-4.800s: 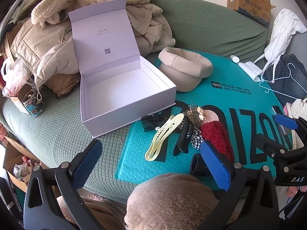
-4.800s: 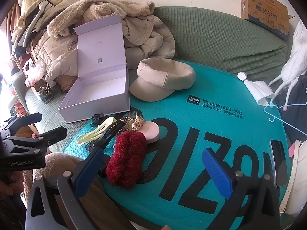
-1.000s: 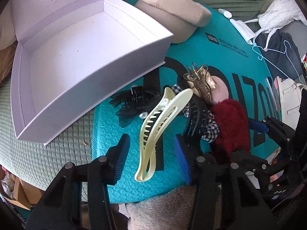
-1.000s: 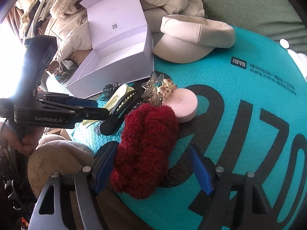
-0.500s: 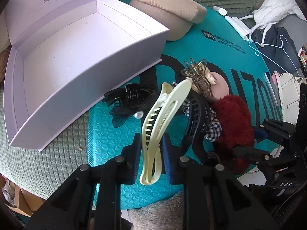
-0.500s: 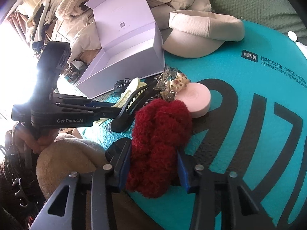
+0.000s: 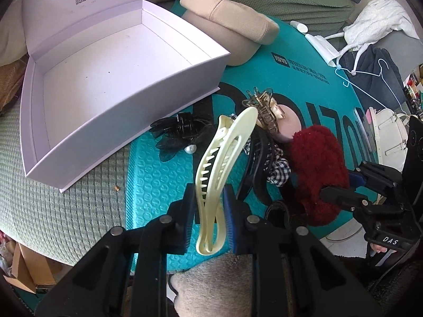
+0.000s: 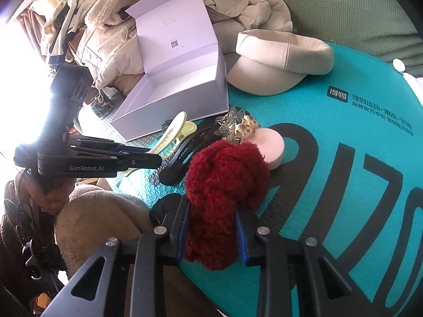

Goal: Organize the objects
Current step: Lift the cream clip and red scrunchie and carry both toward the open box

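My left gripper (image 7: 208, 211) is shut on a cream hair clip (image 7: 224, 163) and holds it tilted above the teal mat; the clip also shows in the right wrist view (image 8: 174, 134). My right gripper (image 8: 211, 227) is shut on a dark red fluffy scrunchie (image 8: 224, 185), which also shows in the left wrist view (image 7: 317, 169). An open, empty lilac box (image 7: 111, 84) stands to the left, also in the right wrist view (image 8: 179, 87). Beside the clips lie a black clip (image 7: 259, 155), a black bow (image 7: 182, 132), a gold claw clip (image 7: 264, 108) and a pink round case (image 8: 269, 145).
A beige cap (image 7: 227, 26) lies behind the box on the teal mat (image 7: 158, 174). Coats are piled on the green sofa (image 8: 343, 5) at the back left. A blue hanger (image 7: 370, 79) and white clothes lie to the right. A brown furry knee (image 8: 100, 219) is below the grippers.
Both grippers have closed: the left on the cream hair clip, the right on the red scrunchie. The cream clip is now lifted slightly off the pile.
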Demonstrator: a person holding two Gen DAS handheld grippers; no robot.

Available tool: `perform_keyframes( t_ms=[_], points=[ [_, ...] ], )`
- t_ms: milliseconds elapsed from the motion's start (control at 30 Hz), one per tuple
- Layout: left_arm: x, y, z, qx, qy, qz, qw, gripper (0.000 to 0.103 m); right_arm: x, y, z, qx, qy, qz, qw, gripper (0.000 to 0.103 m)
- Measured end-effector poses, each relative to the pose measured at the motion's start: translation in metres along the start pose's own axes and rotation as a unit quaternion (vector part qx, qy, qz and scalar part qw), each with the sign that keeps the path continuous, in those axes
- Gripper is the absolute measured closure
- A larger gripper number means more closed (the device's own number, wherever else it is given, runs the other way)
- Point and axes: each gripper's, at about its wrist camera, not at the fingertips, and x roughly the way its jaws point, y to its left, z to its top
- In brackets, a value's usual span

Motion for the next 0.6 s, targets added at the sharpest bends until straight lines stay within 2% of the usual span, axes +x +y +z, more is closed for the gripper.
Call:
perform_keyframes(
  t_ms=[367, 600],
  points=[
    [-0.064, 0.007, -0.035, -0.035, -0.048, 0.016, 0.9981, 0.084, -0.022, 0.036, 0.010, -0.058, -0.032, 0.017, 0.998, 0.073],
    [-0.120, 0.013, -0.061, -0.051, -0.092, 0.062, 0.9926, 0.084, -0.033, 0.069, 0.016, -0.100, -0.045, 0.041, 0.993, 0.073]
  ],
)
